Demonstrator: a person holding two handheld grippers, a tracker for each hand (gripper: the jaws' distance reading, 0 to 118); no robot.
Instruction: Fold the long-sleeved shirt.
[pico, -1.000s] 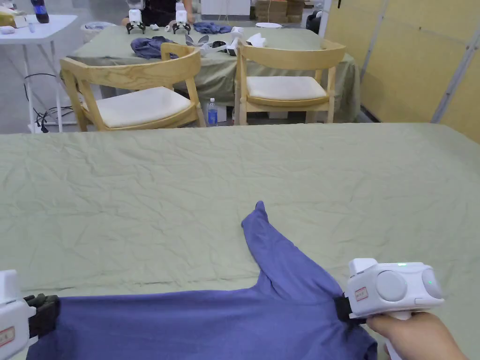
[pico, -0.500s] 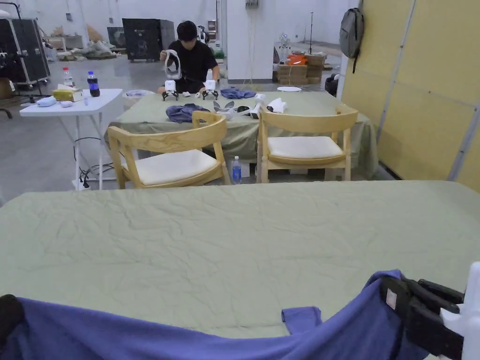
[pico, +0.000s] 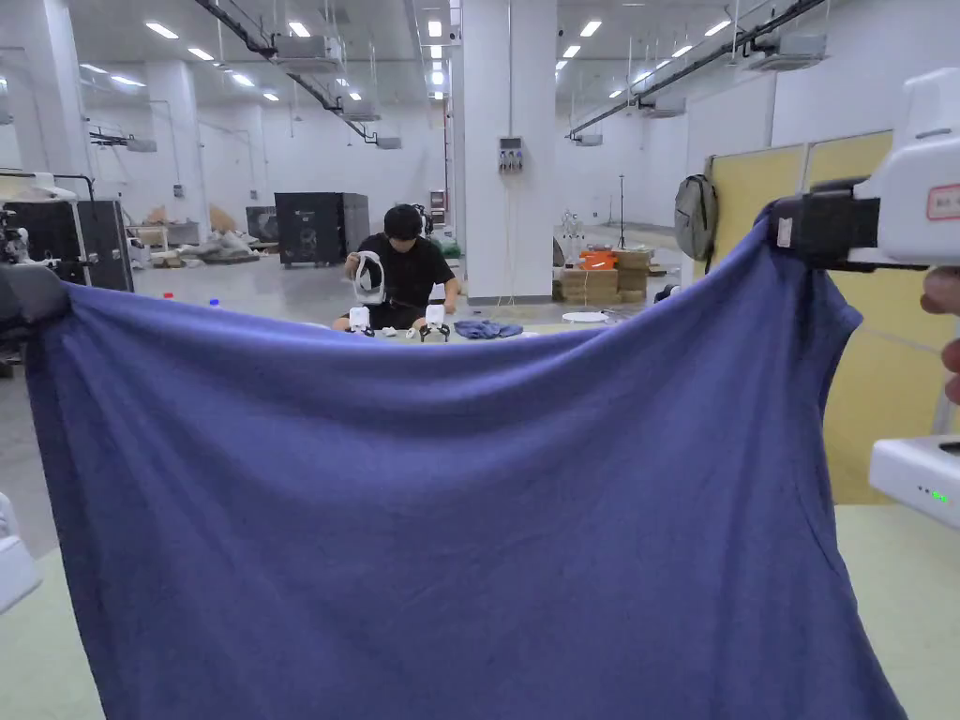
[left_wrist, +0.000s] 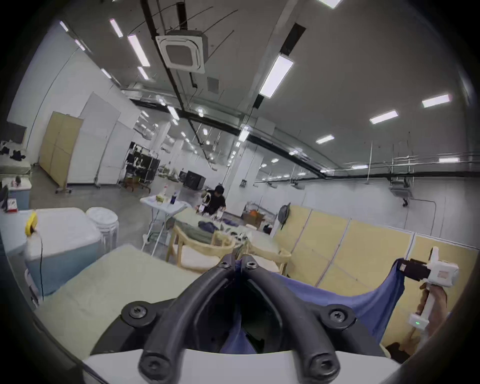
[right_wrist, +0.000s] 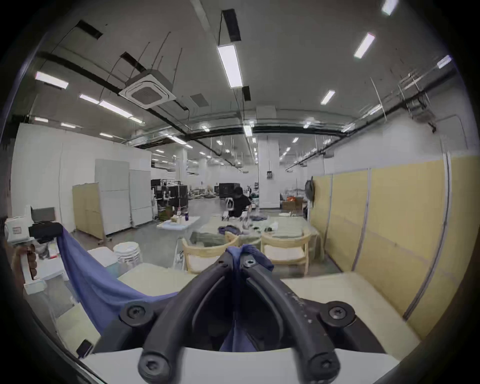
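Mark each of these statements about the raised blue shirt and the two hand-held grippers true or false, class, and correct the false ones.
1. The blue shirt hangs in the air, stretched between both grippers. True.
2. The left hand-held gripper is open and clear of the cloth. False: its jaws are closed with blue cloth pinched between them.
3. The right hand-held gripper is closed on shirt fabric. True.
4. The shirt's top edge is pulled dead straight. False: it sags in the middle between the two grips.
5. A person sits at a far table beyond the shirt. True.
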